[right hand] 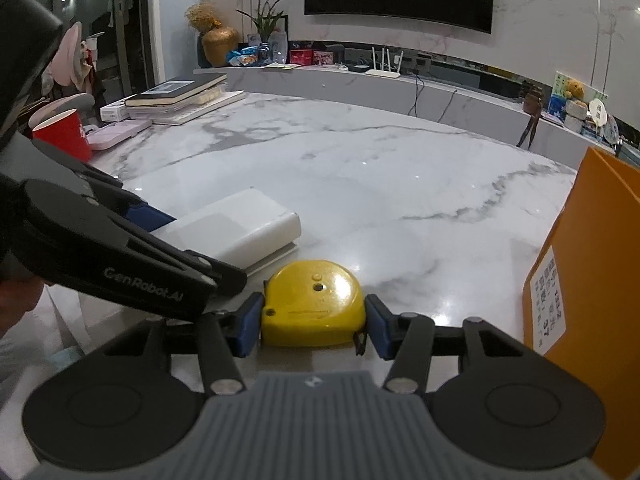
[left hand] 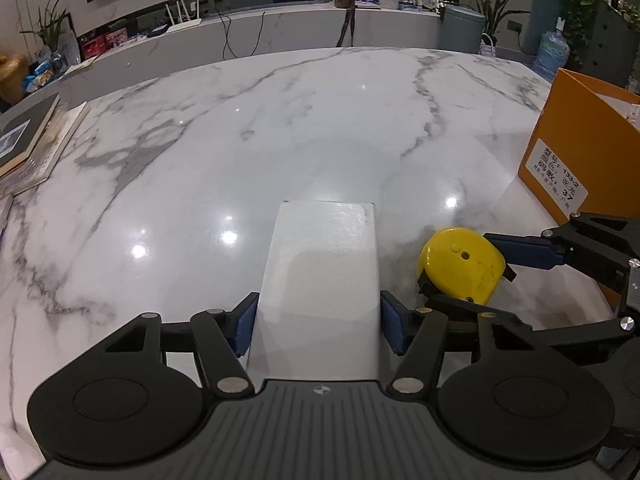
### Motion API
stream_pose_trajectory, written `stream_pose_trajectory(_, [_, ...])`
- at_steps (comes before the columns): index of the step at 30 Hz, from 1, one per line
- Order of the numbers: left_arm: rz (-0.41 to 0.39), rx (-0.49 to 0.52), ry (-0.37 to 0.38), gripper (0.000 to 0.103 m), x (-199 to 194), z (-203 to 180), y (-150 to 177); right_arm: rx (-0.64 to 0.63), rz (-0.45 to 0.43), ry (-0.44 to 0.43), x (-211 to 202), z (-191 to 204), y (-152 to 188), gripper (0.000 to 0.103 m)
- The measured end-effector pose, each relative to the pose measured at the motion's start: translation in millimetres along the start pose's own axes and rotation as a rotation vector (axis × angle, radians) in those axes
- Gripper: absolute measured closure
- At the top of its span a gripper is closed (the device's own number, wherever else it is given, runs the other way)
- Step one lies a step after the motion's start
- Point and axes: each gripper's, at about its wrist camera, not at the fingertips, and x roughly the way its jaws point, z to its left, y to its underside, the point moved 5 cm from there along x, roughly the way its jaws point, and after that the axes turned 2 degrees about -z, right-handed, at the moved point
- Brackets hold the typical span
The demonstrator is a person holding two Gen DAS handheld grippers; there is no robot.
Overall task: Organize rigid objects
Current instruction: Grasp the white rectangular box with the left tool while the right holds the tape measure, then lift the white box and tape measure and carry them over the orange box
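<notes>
A white rectangular box (left hand: 320,272) lies on the marble table (left hand: 280,120), and my left gripper (left hand: 318,326) is shut on its near end, one blue pad pressed on each long side. Just right of it, a yellow tape measure (left hand: 460,266) lies flat on the table. My right gripper (right hand: 314,328) is shut on the tape measure (right hand: 314,304), its blue pads against the left and right sides. In the right wrist view the white box (right hand: 240,228) lies at the left, with the left gripper (right hand: 192,246) around it.
An open orange cardboard box (left hand: 580,160) with a white label stands at the table's right edge, close to the tape measure. A stack of books (right hand: 176,94), a pink case (right hand: 116,134) and a red cup (right hand: 64,134) occupy the far left of the table.
</notes>
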Motion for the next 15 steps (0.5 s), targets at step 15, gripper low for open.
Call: stream_pose_trajectory(15, [-0.07,-0.086,0.004,0.034,-43.2,-2.1,-12.5,0.009,-0.059,-0.039,-46.6,7.8,-19.1,0.049])
